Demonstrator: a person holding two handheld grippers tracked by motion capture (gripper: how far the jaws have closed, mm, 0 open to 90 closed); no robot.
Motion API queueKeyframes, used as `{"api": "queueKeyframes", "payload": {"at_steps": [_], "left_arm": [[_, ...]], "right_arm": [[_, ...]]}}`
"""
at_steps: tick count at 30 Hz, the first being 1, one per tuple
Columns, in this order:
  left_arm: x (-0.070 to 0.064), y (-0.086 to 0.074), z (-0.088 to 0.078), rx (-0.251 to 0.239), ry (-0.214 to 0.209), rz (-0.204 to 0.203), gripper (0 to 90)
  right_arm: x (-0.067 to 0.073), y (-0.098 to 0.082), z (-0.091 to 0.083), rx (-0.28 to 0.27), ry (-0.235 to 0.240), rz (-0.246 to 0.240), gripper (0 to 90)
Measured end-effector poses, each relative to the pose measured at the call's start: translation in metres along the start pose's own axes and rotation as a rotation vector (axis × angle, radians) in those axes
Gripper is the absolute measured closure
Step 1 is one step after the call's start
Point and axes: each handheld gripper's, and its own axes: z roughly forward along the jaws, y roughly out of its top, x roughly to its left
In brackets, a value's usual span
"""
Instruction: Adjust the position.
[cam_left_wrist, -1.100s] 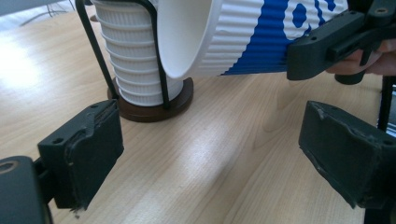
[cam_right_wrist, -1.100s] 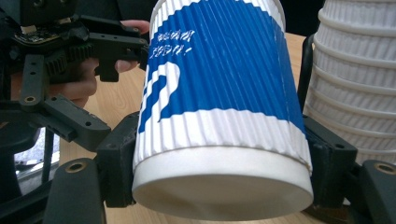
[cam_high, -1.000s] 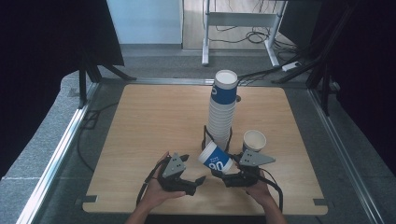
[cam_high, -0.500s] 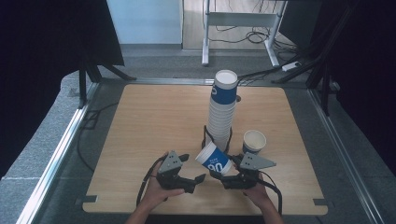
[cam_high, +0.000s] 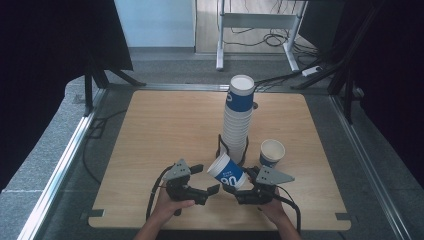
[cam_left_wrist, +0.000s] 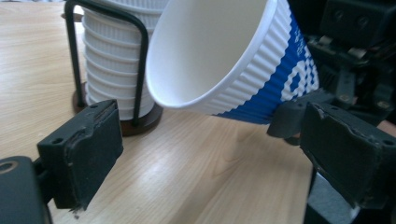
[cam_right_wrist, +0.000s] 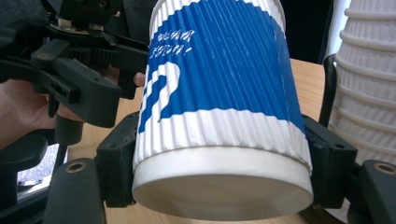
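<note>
A blue and white ribbed paper cup (cam_high: 227, 172) lies tilted in the air, my right gripper (cam_high: 239, 186) shut on its base end. In the right gripper view the cup (cam_right_wrist: 219, 93) sits between both pads (cam_right_wrist: 119, 163), bottom toward the camera. My left gripper (cam_high: 206, 179) stands open just left of the cup's mouth. In the left gripper view the cup's white inside (cam_left_wrist: 210, 46) faces me above and ahead of the wide-apart pads (cam_left_wrist: 86, 151), which do not touch it. A tall stack of matching cups (cam_high: 237, 117) stands in a black wire holder (cam_left_wrist: 140, 60) right behind.
One more cup (cam_high: 271, 152) stands upright, mouth up, right of the stack. The wooden table (cam_high: 160, 130) has bare room to the left and back. A metal rail (cam_high: 65, 160) runs along its left side; cables and a stand lie on the floor beyond.
</note>
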Motion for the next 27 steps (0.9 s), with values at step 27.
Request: {"api": "queueKeyframes", "payload": {"at_steps": [27], "left_arm": [[0.011, 0.002, 0.012, -0.049, -0.224, -0.139, 5.0]], "right_arm": [[0.014, -0.006, 0.009, -0.034, 0.108, -0.052, 27.5]]}}
